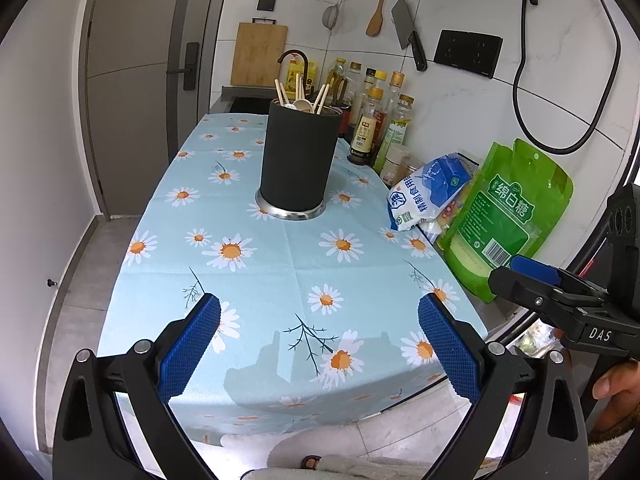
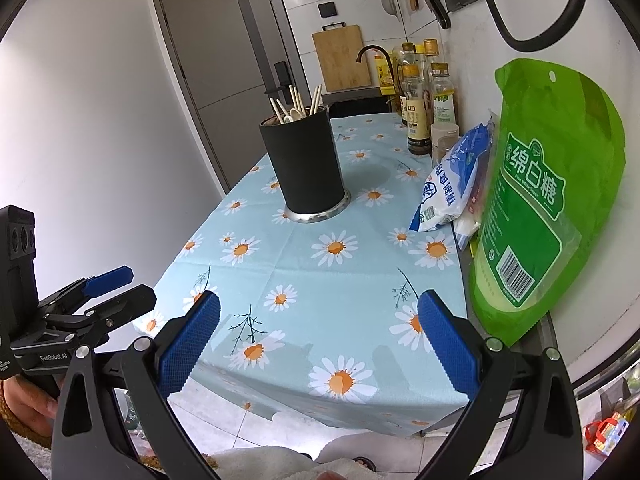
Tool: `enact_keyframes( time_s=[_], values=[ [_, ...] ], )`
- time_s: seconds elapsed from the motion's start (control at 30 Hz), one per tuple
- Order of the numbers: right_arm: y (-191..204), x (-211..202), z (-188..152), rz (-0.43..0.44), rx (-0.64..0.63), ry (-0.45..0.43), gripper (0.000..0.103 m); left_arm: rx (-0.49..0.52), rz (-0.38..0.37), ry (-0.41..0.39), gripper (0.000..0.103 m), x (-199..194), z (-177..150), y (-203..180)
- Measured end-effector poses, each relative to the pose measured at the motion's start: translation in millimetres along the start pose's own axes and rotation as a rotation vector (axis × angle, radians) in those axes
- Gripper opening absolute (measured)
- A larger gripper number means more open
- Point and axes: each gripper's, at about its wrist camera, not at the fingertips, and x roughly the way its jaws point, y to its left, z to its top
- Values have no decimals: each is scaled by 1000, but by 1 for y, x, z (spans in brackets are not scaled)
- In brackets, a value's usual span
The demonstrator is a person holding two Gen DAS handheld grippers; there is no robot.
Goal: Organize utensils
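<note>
A black cylindrical utensil holder (image 1: 298, 156) (image 2: 306, 168) with a steel base stands upright on the daisy tablecloth (image 1: 280, 272) (image 2: 320, 280). Wooden chopsticks (image 1: 320, 98) (image 2: 316, 98) and pale spoons (image 1: 302, 105) (image 2: 294, 114) stick out of its top. My left gripper (image 1: 319, 354) hovers open over the near edge of the counter, nothing between its blue pads. My right gripper (image 2: 318, 352) is open too, also empty, near the same edge. Each gripper appears from the side in the other's view, the right gripper (image 1: 524, 272) and the left gripper (image 2: 120, 284).
A green sugar bag (image 1: 508, 220) (image 2: 536, 200) and a blue-white salt bag (image 1: 428, 196) (image 2: 448, 188) lean on the right wall. Sauce bottles (image 1: 372, 120) (image 2: 420, 100) stand behind. A cleaver (image 1: 408, 36), wooden spatula (image 1: 378, 4) and cutting board (image 1: 258, 54) are at the wall. A hand (image 1: 616, 384) holds the right gripper's handle.
</note>
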Motion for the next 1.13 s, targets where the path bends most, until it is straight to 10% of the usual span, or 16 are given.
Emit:
enact_keyframes(
  time_s=[1.13],
  values=[
    [-3, 5, 2, 4, 1, 15, 98, 4, -11, 12, 96, 9, 7, 0]
  ],
)
